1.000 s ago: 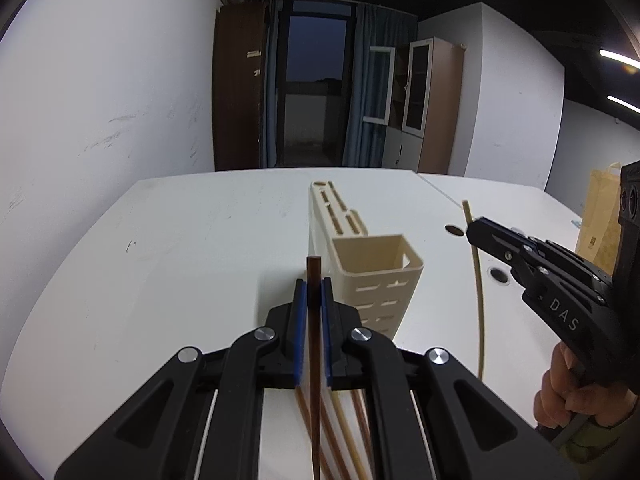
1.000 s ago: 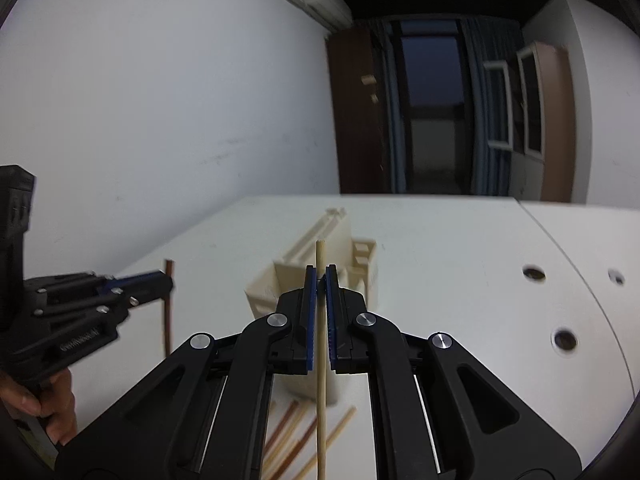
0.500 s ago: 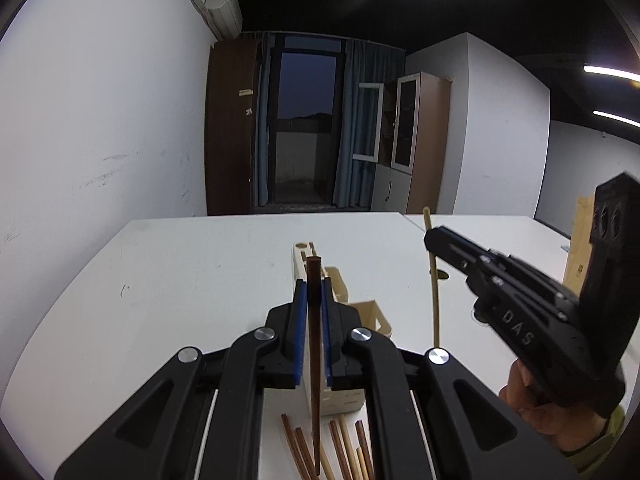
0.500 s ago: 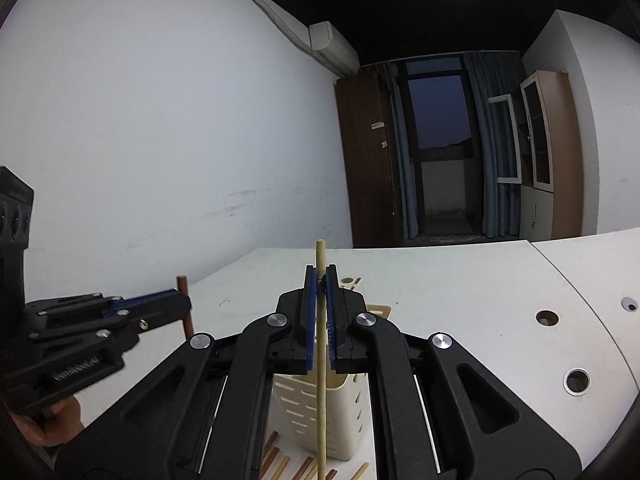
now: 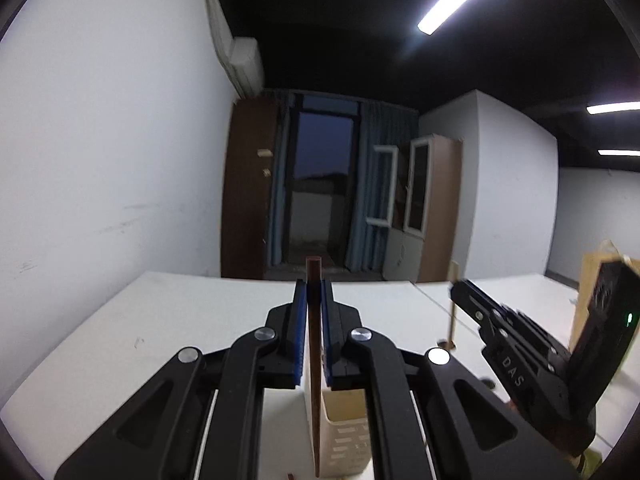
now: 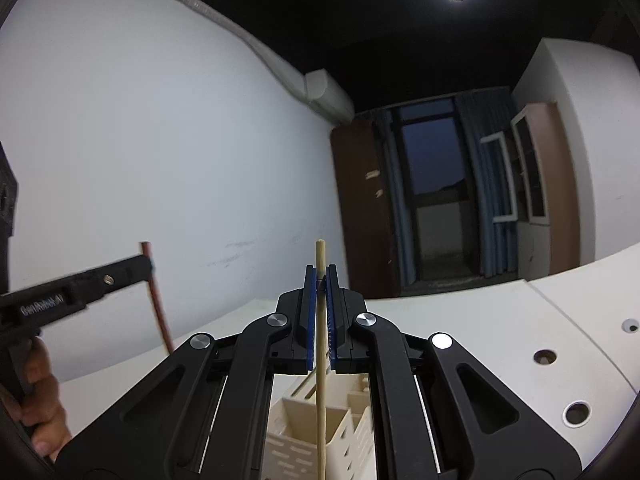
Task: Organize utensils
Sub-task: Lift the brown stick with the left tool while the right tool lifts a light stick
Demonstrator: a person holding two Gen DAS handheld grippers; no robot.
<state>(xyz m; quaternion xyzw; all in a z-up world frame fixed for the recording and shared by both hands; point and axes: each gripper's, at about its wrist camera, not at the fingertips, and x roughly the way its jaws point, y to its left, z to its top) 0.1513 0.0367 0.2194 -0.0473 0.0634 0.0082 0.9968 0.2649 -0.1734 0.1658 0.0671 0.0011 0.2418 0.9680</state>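
Note:
My left gripper is shut on a dark brown chopstick that stands upright between its blue pads, its lower end hanging beside the cream utensil holder below. My right gripper is shut on a pale wooden chopstick, also upright, above the same cream holder. In the left wrist view the right gripper shows at the right with its pale chopstick. The right wrist view has the left gripper at the left holding the brown chopstick.
The holder stands on a white table with round cable holes on its right part. A hand grips the left tool's handle. A white wall lies to the left, a dark door and cabinets behind. A brown paper bag is at far right.
Both grippers rose and tilted up toward level, each still holding its chopstick. The holder and the loose chopsticks on the table slid down toward the bottom of both views.

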